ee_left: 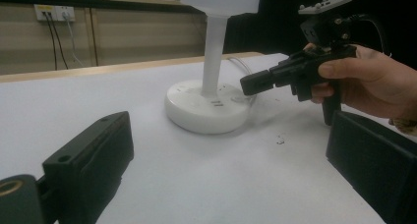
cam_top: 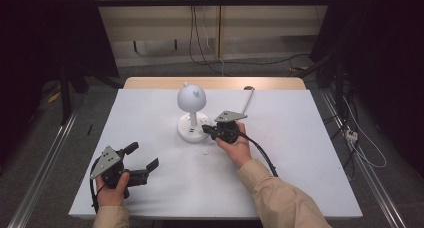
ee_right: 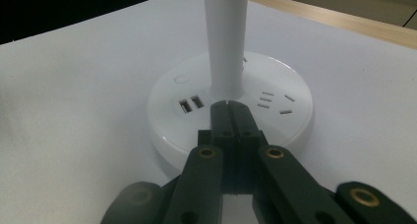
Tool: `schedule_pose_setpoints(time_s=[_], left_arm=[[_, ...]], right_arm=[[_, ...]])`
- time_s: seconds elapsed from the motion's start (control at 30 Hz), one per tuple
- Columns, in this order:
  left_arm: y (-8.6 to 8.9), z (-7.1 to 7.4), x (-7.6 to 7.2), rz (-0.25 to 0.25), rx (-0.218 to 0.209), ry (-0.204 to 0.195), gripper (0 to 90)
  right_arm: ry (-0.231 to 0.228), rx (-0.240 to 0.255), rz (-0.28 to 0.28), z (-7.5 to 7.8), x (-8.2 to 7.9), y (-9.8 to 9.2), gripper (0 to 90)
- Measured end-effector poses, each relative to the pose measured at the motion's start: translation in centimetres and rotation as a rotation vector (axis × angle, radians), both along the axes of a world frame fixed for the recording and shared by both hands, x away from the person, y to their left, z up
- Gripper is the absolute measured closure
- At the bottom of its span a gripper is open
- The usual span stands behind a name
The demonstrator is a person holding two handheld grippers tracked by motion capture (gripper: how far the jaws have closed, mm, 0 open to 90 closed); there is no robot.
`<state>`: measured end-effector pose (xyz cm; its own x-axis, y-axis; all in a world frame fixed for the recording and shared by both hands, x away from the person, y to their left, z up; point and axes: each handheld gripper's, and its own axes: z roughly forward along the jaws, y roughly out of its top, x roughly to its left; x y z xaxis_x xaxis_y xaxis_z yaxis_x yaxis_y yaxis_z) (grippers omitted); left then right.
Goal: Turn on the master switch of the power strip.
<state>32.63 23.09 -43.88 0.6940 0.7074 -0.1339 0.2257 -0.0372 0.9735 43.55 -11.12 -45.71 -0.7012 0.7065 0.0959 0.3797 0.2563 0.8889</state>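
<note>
bench [cam_top: 150, 188]: white top, and it's carrying everything you're working with.
lamp [cam_top: 192, 113]: sits mid-bench toward the far edge, right in front of your right claw. Long axis is the stem, straight up, dome on top.
lamp base [ee_right: 295, 121]: round disc lying flat, sockets facing up. Your right claw tips hover just over its near rim, close to the stem foot.
left claw [cam_top: 141, 156]: parked near the front-left of the bench, well apart from the lamp, jaws spread wide with nothing between them.
right claw [ee_right: 231, 111]: jaws pressed together, pinching nothing, pointing at the stem.
</note>
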Motion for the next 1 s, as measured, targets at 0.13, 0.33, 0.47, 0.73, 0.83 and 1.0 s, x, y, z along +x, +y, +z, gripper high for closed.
schedule_pose_setpoints(time_s=[0.13,0.33,0.47,0.73,0.83,1.0], left_arm=[[0.02,0.02,-0.01,0.001,0.000,-0.002,3.7],[0.02,0.01,-0.01,0.000,-0.001,-0.001,3.7],[0.06,0.01,0.00,-0.001,0.001,-0.002,3.7],[0.12,0.01,0.00,0.004,0.000,-0.002,3.7],[0.12,0.04,-0.02,0.003,0.000,-0.002,3.7],[0.14,0.02,-0.01,0.003,-0.003,-0.001,3.7]], right_arm=[[0.000,0.001,0.001,-0.02,0.08,-0.03,90.0],[0.003,-0.001,0.005,-0.03,0.11,0.10,90.0],[0.003,-0.002,0.007,-0.05,0.18,0.22,90.0],[0.002,-0.003,0.013,-0.05,0.25,0.54,90.0],[0.001,-0.008,0.018,-0.11,0.23,0.75,90.0],[0.000,-0.013,0.016,-0.27,0.29,0.80,90.0]])
